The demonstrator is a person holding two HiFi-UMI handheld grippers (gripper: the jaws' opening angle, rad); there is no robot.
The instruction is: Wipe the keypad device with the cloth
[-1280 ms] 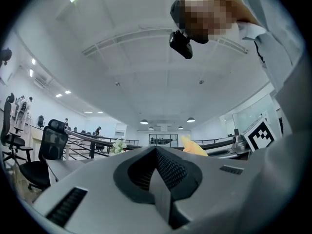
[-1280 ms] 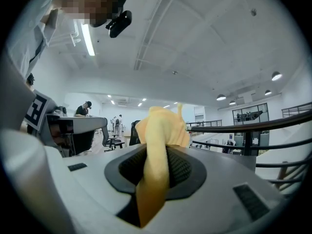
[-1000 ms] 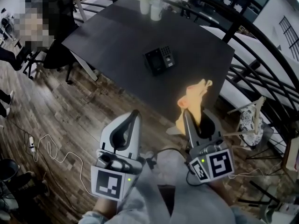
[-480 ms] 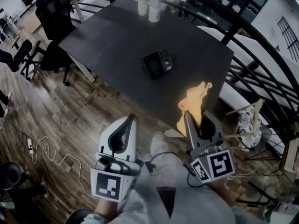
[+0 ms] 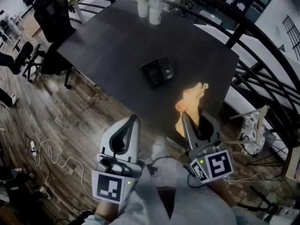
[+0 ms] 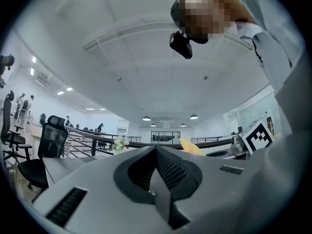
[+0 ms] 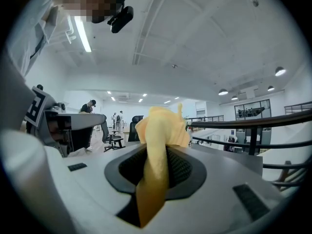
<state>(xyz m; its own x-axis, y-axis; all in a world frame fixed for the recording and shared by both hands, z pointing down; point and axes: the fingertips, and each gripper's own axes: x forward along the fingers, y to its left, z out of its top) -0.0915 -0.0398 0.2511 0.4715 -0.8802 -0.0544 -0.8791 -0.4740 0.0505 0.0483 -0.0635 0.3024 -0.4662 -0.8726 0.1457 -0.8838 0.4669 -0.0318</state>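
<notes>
Head view, left to right: the left gripper (image 5: pixel 135 119) hangs above the wooden floor (image 5: pixel 70 121), jaws pressed together on nothing; the black keypad device (image 5: pixel 158 71) lies flat by the near edge of the dark table (image 5: pixel 108 41); the right gripper (image 5: pixel 185 117) is clamped on the yellow cloth (image 5: pixel 192 100), held in the air apart from the device. Judging by this, wiping has not begun: the cloth must yet reach the device and rub over it.

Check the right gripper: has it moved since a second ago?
Yes, slightly forward: the right gripper, shut on the cloth, sits nearer the keypad device on the table than before.
</notes>
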